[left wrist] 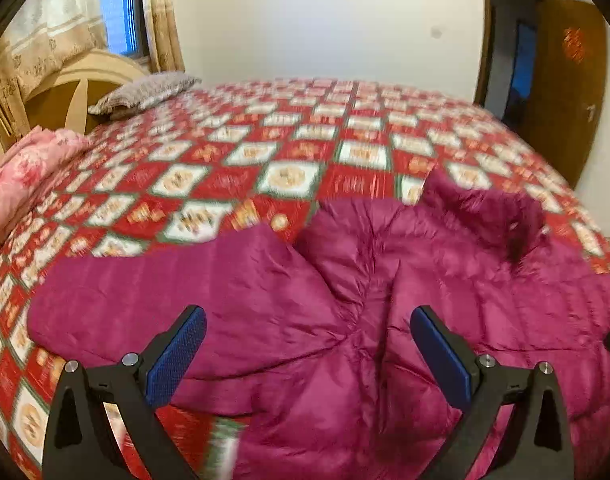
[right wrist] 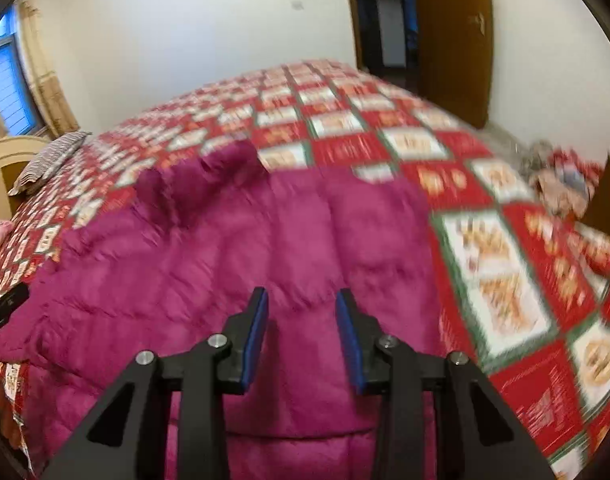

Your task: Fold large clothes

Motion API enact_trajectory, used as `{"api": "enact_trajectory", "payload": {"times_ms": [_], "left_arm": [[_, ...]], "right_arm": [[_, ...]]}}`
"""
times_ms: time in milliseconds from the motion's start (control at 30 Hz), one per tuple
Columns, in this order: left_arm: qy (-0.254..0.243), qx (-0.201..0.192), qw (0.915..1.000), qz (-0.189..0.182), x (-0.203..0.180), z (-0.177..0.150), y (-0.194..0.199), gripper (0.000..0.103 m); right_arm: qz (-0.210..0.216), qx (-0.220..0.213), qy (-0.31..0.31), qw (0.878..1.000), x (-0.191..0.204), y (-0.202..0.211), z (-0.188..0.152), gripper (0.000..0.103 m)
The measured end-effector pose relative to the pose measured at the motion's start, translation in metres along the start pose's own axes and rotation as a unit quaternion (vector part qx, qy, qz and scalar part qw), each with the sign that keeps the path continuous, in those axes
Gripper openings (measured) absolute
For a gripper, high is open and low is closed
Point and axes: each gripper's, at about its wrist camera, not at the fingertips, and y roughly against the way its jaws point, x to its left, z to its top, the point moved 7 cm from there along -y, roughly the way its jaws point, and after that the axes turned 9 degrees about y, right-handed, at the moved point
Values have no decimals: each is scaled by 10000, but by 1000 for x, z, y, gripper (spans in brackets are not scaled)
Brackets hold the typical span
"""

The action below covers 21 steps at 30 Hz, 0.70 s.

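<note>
- The magenta padded jacket (left wrist: 345, 288) lies spread on the bed (left wrist: 289, 136), at the near edge of its red checkered cover, quite far from the grey pillow (left wrist: 145, 94).
- One sleeve (left wrist: 177, 284) of the jacket goes out flat to the left, on the pillow side.
- The fur collar (left wrist: 485, 212) is at the far side of the jacket, raised a little over the padding.
- The left gripper (left wrist: 307, 344) is above the jacket, near where the sleeve meets the body. Its two blue pads (left wrist: 177, 356) stand wide apart and hold nothing.
- The right gripper (right wrist: 303, 336) is above the body of the jacket (right wrist: 233, 252), nearer to its right edge. Its fingers are also apart, with a narrower gap, and no cloth is between them.
- A pink blanket (left wrist: 21, 172) lies beside the pillow.
</note>
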Motion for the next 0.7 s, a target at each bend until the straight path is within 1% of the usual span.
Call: {"api": "enact_trajectory", "payload": {"times_ms": [100, 167, 233, 300, 333, 367, 433, 500, 533, 567, 600, 667, 700], "left_arm": [[-123, 238, 9984, 492, -1, -18, -26, 102], [-183, 285, 9976, 596, -2, -30, -37, 102], [-133, 270, 9977, 610, 1, -32, -39, 102], [-123, 289, 9973, 656, -1, -31, -42, 102], [-103, 308, 9975, 628, -1, -31, -43, 102], [-53, 315, 9980, 545, 1, -30, -41, 102], [123, 312, 9990, 286, 9, -24, -30, 102], [472, 48, 9987, 183, 27, -12, -12, 102], [723, -159, 9971, 144, 47, -3, 4, 102], [842, -242, 9961, 132, 58, 2, 11, 102], [1029, -341, 9940, 176, 80, 8, 22, 102], [1392, -507, 9879, 463, 126, 16, 35, 102], [1600, -585, 9828, 711, 156, 19, 39, 102]], "right_arm": [[1, 85, 14, 10000, -5, -11, -13, 39], [-26, 1, 88, 10000, -3, -12, -14, 40], [-58, -12, 104, 9999, -5, -14, -11, 41], [-100, -32, 198, 9997, -2, -17, -12, 48], [-100, -45, 269, 9996, 0, -16, -11, 55], [-126, -54, 371, 9992, 3, -17, -11, 62], [-224, -57, 531, 9983, 7, -18, -11, 69], [-298, -116, 607, 9976, 9, -16, -11, 71], [-290, -157, 591, 9977, 9, -15, -11, 73], [-250, -224, 540, 9980, 7, -13, -10, 75], [-198, -300, 461, 9983, 4, -11, -10, 75], [-101, -411, 304, 9986, 0, -7, -9, 76], [-69, -429, 257, 9987, -1, -6, -9, 76]]}}
